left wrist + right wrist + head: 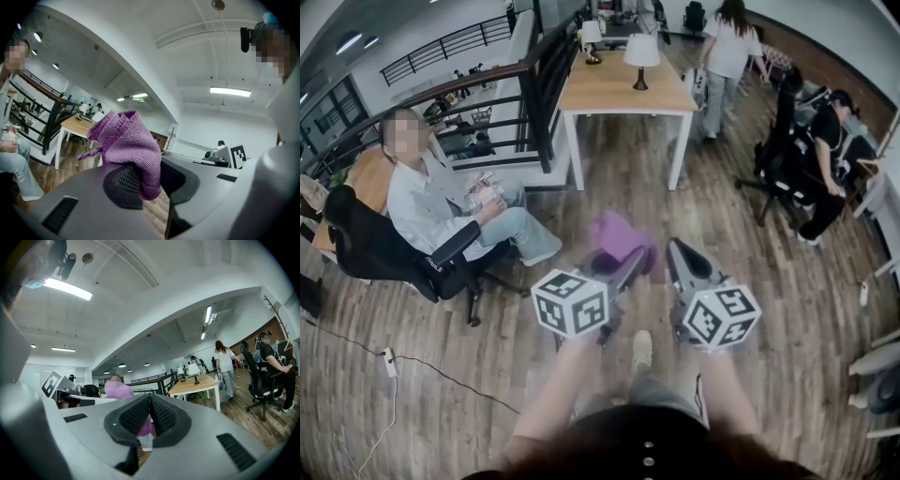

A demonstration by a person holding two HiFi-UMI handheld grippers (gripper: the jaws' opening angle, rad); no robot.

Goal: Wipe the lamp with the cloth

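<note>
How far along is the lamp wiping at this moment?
Done: the purple terry cloth is clamped in the left gripper. In hand: nothing beyond holding it; the right gripper is shut and empty. Left: all the wiping, since the white-shaded table lamp stands on the light wooden table, well ahead across the wood floor, with the cloth nowhere near it.

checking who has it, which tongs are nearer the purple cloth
Left. The left tongs are shut on the purple cloth; the right tongs are shut on nothing, just to its right.
</note>
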